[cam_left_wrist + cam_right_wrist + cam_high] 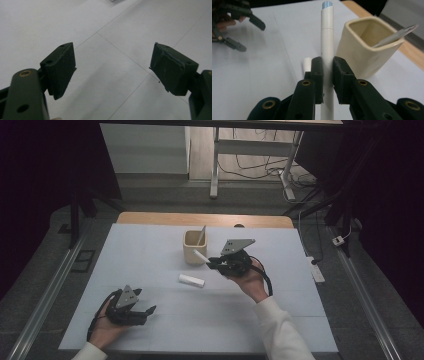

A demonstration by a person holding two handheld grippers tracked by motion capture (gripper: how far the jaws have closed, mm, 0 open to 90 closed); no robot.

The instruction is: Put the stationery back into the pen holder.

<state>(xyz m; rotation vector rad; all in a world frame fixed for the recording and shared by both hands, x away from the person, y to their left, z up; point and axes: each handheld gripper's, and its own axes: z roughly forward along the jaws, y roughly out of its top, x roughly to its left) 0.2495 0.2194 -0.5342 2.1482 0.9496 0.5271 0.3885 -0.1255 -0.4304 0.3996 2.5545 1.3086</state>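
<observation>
The white pen [327, 45] is clamped between the right gripper [327, 75] fingers, raised just beside the cream cup [364, 47]. A white cap [192, 280] lies on the counter [150, 270]. The left gripper [112, 70] fingers are spread, empty.

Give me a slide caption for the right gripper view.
Right tool shut on a white pen beside a cream cup.

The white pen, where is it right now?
The white pen is clamped in the right gripper, just beside the cream cup, seen in the right gripper view.
</observation>
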